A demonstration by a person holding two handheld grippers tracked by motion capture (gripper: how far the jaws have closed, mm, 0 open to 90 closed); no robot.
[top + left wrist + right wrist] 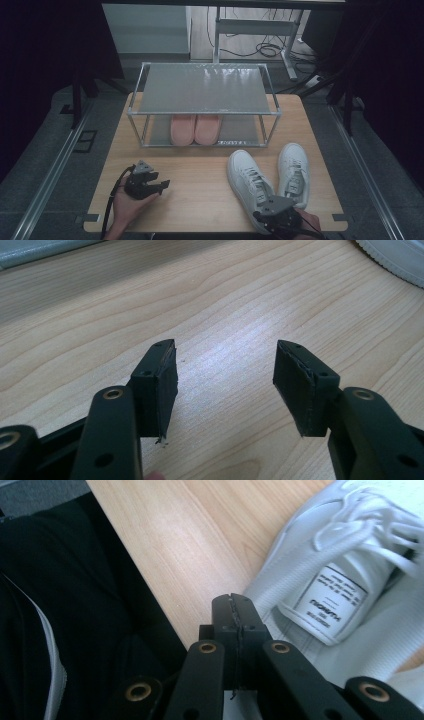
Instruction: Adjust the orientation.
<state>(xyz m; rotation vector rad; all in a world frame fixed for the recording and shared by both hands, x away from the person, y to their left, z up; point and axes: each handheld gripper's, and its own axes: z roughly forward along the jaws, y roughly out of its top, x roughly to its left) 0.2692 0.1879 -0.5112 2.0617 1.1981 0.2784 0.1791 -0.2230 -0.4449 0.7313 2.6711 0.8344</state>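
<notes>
Where the high view takes in the whole wooden surface (pixel 200 180), it records a metal shoe rack (pixel 204 102) at the far side with a pair of pink slippers (pixel 195 129) on its lower shelf, and two white sneakers at the near right; the right gripper view adds what that view cannot resolve, namely a printed label on the tongue of the left sneaker (pixel 350 575), with its laces above and the person's dark clothing beyond the surface edge; the left gripper view adds wood grain at close range and a sliver of ribbed white sole at its top right corner.

Left sneaker (pixel 248 185): white, laced, toe pointing towards the rack, heel at the near edge; right sneaker (pixel 293 172) lies just beside it, roughly parallel.

Right gripper (pixel 234 611): fingers pressed fully together, nothing between them; it is seen over the heel end of the left sneaker, the tongue label just to one side of the tips; contact cannot be confirmed.

Left gripper (pixel 225 385): fingers spread wide, empty, over bare wood, well apart from both sneakers.
</notes>
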